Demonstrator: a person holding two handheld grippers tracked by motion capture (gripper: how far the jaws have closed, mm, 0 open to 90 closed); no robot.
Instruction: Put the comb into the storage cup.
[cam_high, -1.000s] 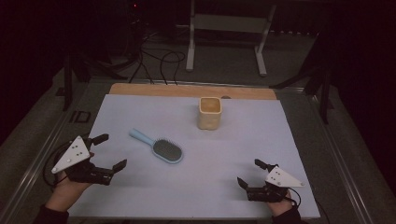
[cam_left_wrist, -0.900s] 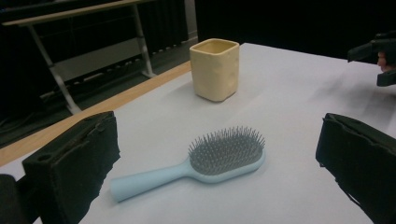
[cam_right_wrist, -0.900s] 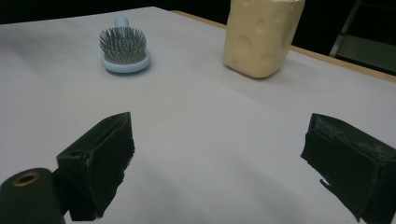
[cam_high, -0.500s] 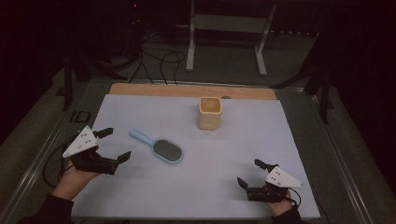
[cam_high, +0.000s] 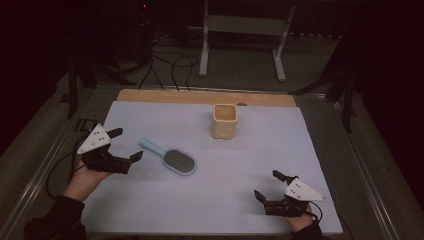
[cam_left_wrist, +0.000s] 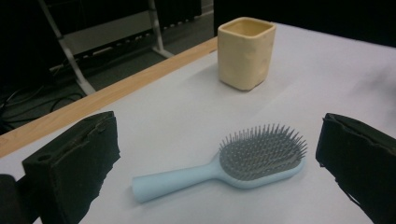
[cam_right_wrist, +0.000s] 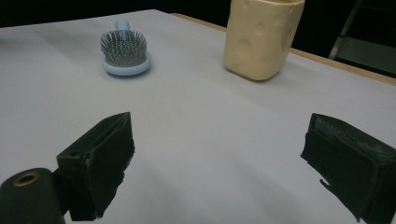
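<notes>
Near the table's left edge, the left gripper (cam_high: 125, 145), jaws spread wide, faces the light-blue hairbrush (cam_high: 170, 157), while the right gripper (cam_high: 269, 186) rests spread by the near edge.

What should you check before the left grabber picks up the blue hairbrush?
1. Left gripper jaws wide open: ok.
2. Hairbrush lies between the jaws in the left gripper view, nothing touching it: ok.
3. Handle points toward the left gripper: ok.
4. Brush lies flat, bristles up: ok.
5. Yellow cup stands upright, apart from the brush: ok.
6. Right gripper open, low by the near edge, out of the way: ok.
</notes>
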